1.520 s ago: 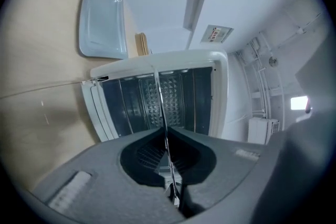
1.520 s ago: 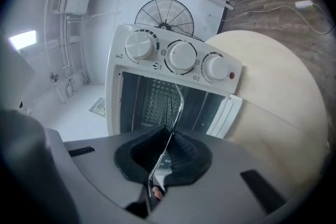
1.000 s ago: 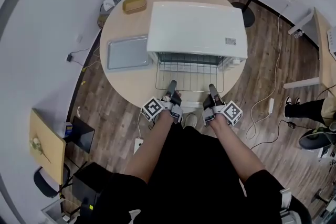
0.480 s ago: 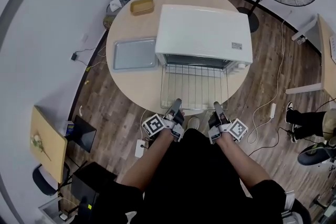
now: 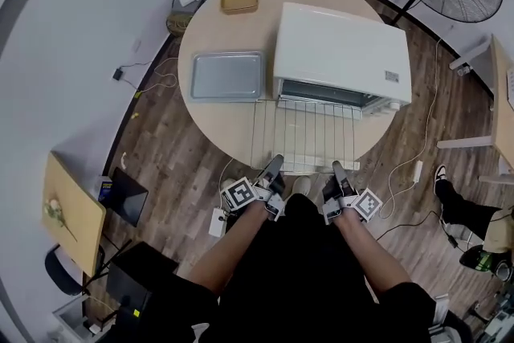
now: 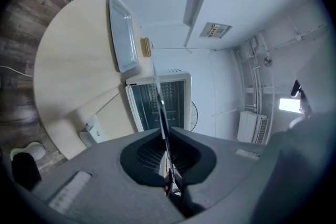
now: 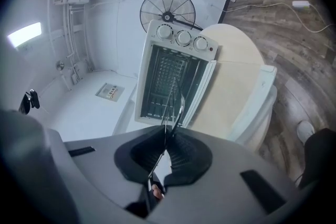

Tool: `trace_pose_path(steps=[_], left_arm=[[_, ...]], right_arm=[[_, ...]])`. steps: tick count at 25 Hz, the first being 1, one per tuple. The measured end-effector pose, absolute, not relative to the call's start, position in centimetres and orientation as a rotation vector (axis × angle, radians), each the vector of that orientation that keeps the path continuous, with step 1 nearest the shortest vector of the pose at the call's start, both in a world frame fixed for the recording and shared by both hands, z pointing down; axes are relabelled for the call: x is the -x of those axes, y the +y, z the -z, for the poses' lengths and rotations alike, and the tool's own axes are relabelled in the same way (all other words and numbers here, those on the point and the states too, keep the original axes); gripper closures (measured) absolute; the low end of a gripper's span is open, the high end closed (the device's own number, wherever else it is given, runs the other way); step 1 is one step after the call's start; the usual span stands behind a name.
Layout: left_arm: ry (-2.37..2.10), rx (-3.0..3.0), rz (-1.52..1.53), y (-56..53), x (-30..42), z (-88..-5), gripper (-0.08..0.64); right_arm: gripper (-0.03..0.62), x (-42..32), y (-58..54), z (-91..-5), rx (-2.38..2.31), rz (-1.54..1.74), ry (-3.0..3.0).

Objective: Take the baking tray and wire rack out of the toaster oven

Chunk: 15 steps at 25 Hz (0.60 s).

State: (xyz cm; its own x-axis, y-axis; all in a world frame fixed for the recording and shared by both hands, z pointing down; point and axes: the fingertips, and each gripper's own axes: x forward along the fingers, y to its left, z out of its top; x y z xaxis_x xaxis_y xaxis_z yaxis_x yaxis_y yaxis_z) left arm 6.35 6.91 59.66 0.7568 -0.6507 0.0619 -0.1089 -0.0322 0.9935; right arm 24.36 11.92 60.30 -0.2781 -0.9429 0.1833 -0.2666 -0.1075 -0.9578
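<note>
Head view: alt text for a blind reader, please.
The left gripper and right gripper are shut on the near edge of a silver wire rack before an open white toaster oven on a round beige table. A grey baking tray lies left of the oven.

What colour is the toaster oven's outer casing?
White. The boxy toaster oven shows it best in the head view, where its whole top faces the camera.
</note>
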Motion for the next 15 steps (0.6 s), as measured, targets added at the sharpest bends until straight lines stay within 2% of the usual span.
trace_pose_path(steps=[15], left_arm=[[-0.554, -1.626, 0.445, 4.5, 10.4, -57.8, 0.543]], right_arm=[[0.588, -7.8, 10.6, -58.6, 1.404, 1.353, 1.570]])
